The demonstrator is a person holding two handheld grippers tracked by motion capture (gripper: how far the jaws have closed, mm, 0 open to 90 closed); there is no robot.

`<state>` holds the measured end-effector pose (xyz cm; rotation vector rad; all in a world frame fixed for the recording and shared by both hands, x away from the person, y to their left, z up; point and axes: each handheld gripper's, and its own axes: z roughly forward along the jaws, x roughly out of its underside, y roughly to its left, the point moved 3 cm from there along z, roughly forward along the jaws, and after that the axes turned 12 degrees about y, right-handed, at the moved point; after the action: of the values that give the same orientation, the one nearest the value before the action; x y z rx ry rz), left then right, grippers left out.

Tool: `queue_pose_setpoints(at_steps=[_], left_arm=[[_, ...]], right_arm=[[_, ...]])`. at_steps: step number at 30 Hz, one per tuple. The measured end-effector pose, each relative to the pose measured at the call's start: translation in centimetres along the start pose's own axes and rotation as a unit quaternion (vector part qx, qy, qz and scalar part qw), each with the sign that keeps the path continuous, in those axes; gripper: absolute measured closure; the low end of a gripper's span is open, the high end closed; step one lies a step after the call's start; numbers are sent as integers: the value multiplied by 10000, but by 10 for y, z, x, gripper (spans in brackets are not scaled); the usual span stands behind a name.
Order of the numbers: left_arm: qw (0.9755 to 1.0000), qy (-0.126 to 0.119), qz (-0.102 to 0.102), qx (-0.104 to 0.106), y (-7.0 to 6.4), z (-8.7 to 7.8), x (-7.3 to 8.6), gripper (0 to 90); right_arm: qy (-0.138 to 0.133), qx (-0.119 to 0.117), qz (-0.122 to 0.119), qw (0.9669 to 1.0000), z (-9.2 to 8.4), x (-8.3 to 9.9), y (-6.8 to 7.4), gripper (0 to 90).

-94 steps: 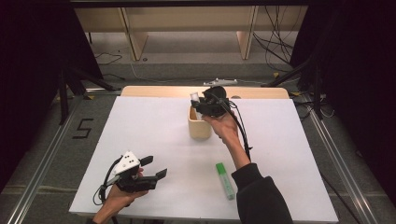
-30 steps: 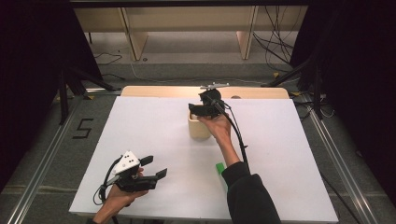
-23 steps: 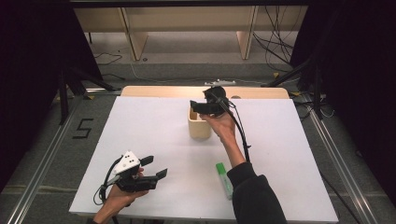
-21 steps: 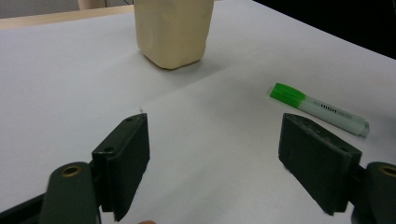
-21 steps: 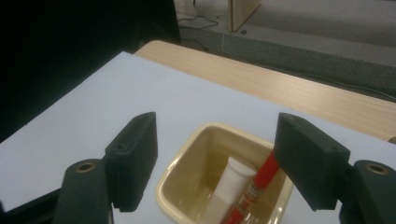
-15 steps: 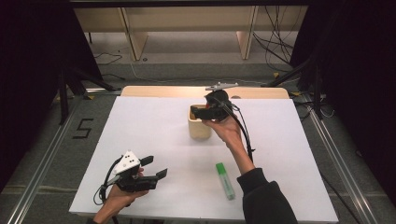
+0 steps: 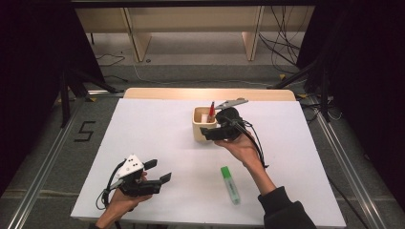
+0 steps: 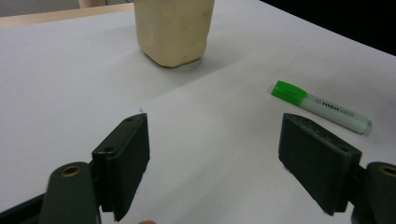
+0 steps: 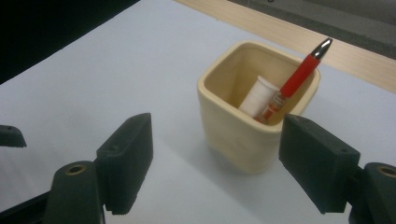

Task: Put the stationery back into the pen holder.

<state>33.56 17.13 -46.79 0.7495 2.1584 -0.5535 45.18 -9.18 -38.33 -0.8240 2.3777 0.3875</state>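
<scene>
A cream square cup [image 7: 203, 125] stands at the middle back of the white table. It holds a red pen [image 7: 211, 110] that leans on the rim and a white tube. My right gripper [image 7: 206, 133] hovers just in front of the cup, open; its jaws have just been opening and nothing is between them. In the right gripper view the cup [image 9: 243, 140], the pen [image 9: 294, 81] and the white tube [image 9: 257, 95] lie beyond the jaws of the right gripper [image 9: 217, 123]. My left gripper [image 7: 160, 171] rests open and empty at the near left. A green highlighter [image 7: 230, 183] lies near the front, right of centre.
In the left gripper view the cup [image 8: 175, 28] and the highlighter [image 8: 322, 107] lie ahead of the open left gripper [image 8: 215, 121]. A wooden strip [image 7: 210, 94] borders the table's far edge. Metal rails run along both sides, and a "5" [image 7: 85, 131] marks the floor.
The right gripper has drawn back from above the cup toward the person and slightly right. The red pen now stands free in the cup. The left gripper has not moved.
</scene>
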Motion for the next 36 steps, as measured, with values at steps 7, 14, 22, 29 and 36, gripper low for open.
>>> queue_pose_setpoints(at_steps=[7,14,22,29,36], left_arm=[[10000,-17,-9,5,-1,0,0,243],[10000,-26,-14,2,-1,0,0,243],[10000,-6,0,3,-2,1,1,243],[10000,-20,-2,4,-2,1,0,243],[10000,12,21,5,-3,1,1,243]], right_arm=[[44,-42,3,10000,-3,16,0,261],[161,-101,0,9998,-2,31,0,261],[395,-90,-99,9991,2,53,3,255],[751,-7,-200,9970,7,69,6,251],[1167,88,-379,9924,16,83,11,256]])
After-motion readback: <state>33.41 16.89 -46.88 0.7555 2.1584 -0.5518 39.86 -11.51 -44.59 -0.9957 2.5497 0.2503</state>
